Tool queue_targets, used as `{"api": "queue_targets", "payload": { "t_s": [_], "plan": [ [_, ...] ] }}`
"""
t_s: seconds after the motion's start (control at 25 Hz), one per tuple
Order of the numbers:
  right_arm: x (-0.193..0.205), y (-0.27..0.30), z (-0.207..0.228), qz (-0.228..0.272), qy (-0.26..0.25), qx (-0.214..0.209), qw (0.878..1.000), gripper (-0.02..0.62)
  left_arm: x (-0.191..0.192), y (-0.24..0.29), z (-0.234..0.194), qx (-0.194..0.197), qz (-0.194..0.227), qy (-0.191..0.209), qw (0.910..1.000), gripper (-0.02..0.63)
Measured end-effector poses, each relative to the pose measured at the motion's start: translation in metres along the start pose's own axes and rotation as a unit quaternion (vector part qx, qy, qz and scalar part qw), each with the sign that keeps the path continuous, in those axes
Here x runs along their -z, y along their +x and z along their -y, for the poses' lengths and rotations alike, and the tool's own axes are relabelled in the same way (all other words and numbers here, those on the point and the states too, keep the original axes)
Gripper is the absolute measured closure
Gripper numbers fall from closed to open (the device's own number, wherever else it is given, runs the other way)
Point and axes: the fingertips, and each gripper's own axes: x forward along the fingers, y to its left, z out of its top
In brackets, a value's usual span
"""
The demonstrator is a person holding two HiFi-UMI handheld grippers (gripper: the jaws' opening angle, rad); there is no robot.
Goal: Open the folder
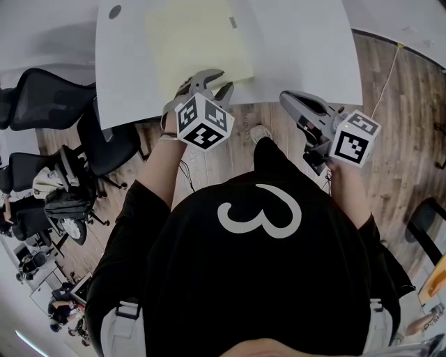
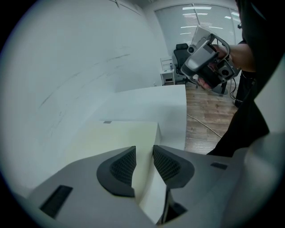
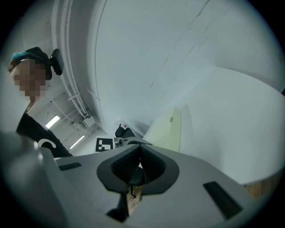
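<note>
A pale yellow folder point(image 1: 198, 35) lies closed and flat on the white table point(image 1: 300, 42). My left gripper point(image 1: 217, 80) is at the folder's near right corner. In the left gripper view the folder point(image 2: 111, 138) runs its edge into the gap of that gripper point(image 2: 144, 150). The ribbed pads point(image 2: 122, 167) stand a little apart on either side of the edge, with no press visible. My right gripper point(image 1: 287, 99) hovers at the table's near edge, right of the folder, its tips together and nothing held. The right gripper view shows this gripper point(image 3: 139, 150) with the folder point(image 3: 169, 129) beyond.
Black office chairs point(image 1: 42, 97) stand on the wooden floor to the left of the table. A thin cable point(image 1: 385, 77) runs across the floor at the right. A grey round grommet point(image 1: 115, 12) sits in the tabletop left of the folder.
</note>
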Motion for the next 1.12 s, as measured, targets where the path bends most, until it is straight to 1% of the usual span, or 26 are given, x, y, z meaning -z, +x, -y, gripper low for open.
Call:
{"api": "queue_targets", "payload": {
  "t_s": [0.4,0.56,0.68,0.92,1.12],
  "plan": [
    [0.006,0.011,0.003,-0.007,0.005,0.001,1.0,0.571,0.002,-0.002,0.0,0.002,-0.008,0.013,0.9999,0.495],
    [0.011,0.011,0.002,-0.009,0.008,0.001,1.0,0.571,-0.001,-0.006,0.001,0.0,-0.005,0.017,0.9998,0.503],
    [0.014,0.013,0.004,-0.01,0.012,0.003,1.0,0.571,-0.004,-0.009,-0.003,-0.005,-0.001,0.019,0.9998,0.522],
    [0.018,0.016,0.007,-0.011,0.017,0.008,1.0,0.571,-0.006,-0.01,-0.003,-0.01,-0.006,0.043,0.999,0.538],
    [0.018,0.02,0.012,-0.015,0.013,0.017,1.0,0.571,-0.007,-0.012,-0.002,-0.014,-0.006,0.054,0.9984,0.552]
  ]
}}
